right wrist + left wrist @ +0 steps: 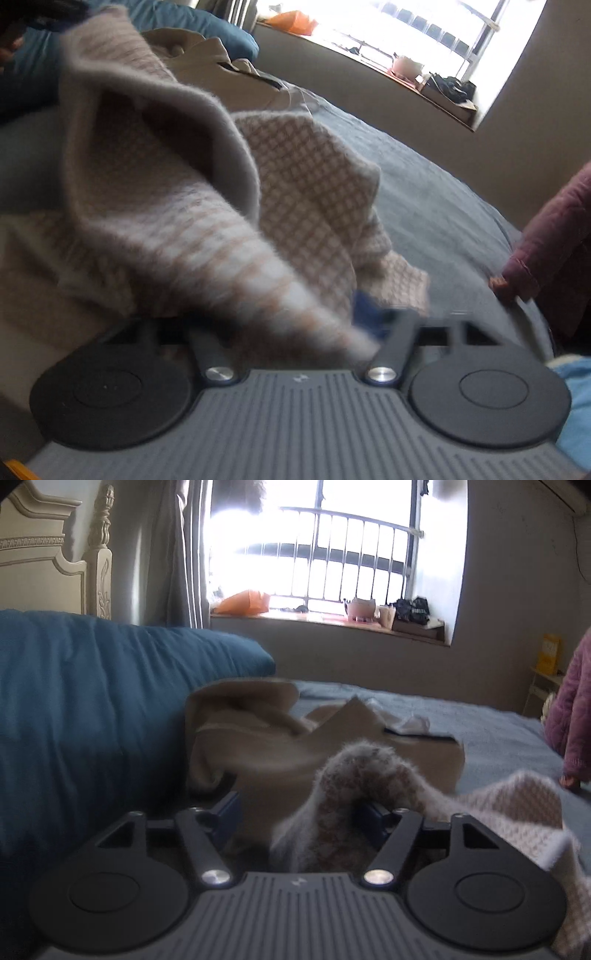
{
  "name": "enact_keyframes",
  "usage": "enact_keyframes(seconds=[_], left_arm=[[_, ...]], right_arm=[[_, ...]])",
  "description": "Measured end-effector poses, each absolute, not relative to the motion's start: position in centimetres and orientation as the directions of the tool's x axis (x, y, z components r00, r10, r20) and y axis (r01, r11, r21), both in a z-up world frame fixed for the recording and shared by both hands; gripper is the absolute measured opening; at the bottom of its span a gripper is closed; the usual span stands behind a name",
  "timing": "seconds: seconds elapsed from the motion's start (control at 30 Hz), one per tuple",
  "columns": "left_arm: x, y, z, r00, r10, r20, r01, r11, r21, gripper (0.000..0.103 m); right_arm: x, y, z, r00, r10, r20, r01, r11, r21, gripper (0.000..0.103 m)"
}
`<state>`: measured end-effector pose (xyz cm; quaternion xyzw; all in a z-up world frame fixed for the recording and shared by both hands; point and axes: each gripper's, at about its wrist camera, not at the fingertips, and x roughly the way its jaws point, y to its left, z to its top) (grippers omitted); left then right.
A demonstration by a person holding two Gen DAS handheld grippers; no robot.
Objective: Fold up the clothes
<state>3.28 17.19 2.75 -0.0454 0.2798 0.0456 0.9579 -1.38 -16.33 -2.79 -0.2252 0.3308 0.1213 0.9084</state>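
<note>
A fuzzy pink-and-white checked sweater (303, 192) hangs between both grippers above the bed. In the left wrist view a bunched fold of the sweater (354, 779) drapes over the right finger and fills part of the wide gap between the fingers of my left gripper (299, 808); I cannot tell whether it is clamped. In the right wrist view the sweater covers the fingers of my right gripper (295, 325); only a blue pad (365, 314) shows, so its state is hidden. The sweater's far part (517, 805) spreads to the right.
A beige garment (280, 731) lies crumpled on the grey-blue bedsheet (480, 731) ahead. A blue duvet (92, 701) is piled at left by the headboard. A person's purple-sleeved arm (569, 716) rests on the bed's right side. A windowsill (332, 620) with clutter lies behind.
</note>
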Motion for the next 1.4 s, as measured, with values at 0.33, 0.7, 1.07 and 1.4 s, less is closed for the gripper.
enact_keyframes(seconds=[0.33,0.7,1.07,1.4], left_arm=[[-5.2,17.4,3.1,0.809,-0.114,-0.576,-0.005,0.980,-0.201,0.069],[-9.4,19.8,7.4,0.838,0.068,-0.541,-0.139,0.986,-0.091,0.070],[-6.6,20.0,2.0,0.761,0.036,-0.648,-0.122,0.989,-0.088,0.072],[-5.6,16.4,-0.5,0.776,-0.033,-0.630,-0.002,0.999,-0.054,0.072]], right_arm=[[-9.3,-16.7,1.8,0.740,0.401,-0.539,-0.450,0.892,0.046,0.004],[-8.2,-6.8,3.7,0.278,0.947,-0.161,-0.762,0.320,0.564,0.004],[-7.7,-1.0,-5.3,0.183,0.790,-0.585,-0.792,0.471,0.389,0.034],[-4.1,-16.4,-0.8,0.479,0.764,-0.433,-0.633,0.642,0.432,0.059]])
